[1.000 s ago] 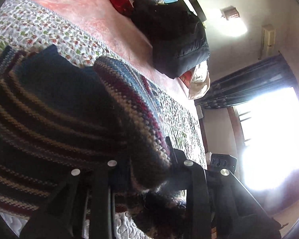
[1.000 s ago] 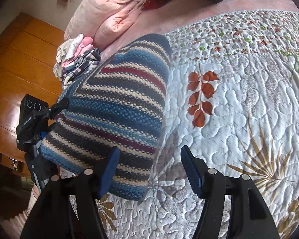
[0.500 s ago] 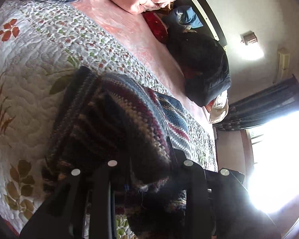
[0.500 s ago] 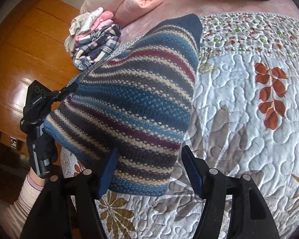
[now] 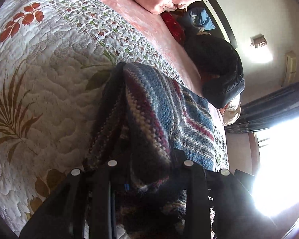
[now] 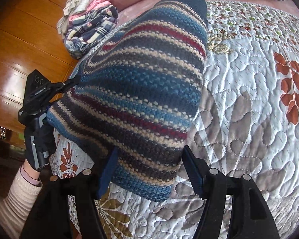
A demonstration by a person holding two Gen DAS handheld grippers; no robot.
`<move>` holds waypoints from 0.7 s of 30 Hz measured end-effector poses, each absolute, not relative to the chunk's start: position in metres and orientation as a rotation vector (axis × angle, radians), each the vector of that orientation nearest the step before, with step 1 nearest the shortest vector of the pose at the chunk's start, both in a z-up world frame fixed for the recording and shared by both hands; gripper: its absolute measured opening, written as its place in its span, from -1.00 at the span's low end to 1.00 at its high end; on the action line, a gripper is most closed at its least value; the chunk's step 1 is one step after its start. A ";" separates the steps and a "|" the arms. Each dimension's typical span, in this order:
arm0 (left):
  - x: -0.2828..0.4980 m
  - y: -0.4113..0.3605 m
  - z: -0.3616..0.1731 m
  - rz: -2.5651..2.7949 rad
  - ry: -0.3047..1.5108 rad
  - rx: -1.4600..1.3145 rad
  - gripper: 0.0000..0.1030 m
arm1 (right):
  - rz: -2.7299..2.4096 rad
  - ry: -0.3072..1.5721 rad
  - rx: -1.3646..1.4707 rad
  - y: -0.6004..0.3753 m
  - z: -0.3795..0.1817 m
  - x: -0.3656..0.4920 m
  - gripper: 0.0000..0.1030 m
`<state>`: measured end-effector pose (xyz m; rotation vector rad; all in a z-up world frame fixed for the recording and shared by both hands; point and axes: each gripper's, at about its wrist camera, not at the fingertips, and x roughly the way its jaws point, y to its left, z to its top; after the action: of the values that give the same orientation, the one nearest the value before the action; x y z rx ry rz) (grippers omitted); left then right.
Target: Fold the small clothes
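— Striped knit sweater (image 6: 141,91): where?
— Lifted above quilt (image 6: 259,119), long axis running from left gripper (image 5: 149,171), clamped on one end, toward right gripper (image 6: 149,159), spread apart, nearer the loose corner.

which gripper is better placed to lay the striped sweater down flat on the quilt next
Probably the left gripper: it is shut on a bunched edge of the striped knitted sweater. The right gripper is open, its fingers straddling the near edge, holding nothing, so it could only smooth it on the white floral quilt.
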<state>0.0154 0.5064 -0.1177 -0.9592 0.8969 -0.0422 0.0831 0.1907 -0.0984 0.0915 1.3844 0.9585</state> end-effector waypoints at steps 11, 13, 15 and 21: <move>-0.003 0.509 -0.096 0.033 0.959 -0.877 -0.25 | 0.909 1.377 0.030 0.195 -0.104 0.080 0.30; -0.016 0.503 -0.078 0.065 0.962 -0.816 -0.19 | 0.919 1.361 0.040 0.188 -0.097 0.078 0.31; -0.033 0.496 -0.065 0.058 0.948 -0.797 -0.16 | 0.929 1.354 0.055 0.180 -0.092 0.075 0.39; -0.052 0.470 -0.055 0.015 0.978 -0.766 0.06 | 0.941 1.371 0.069 0.172 -0.097 0.069 0.39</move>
<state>-0.0524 0.4701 -0.0552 -0.7656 0.9780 0.0152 0.0687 0.1722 -0.0971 0.0693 1.3708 0.9412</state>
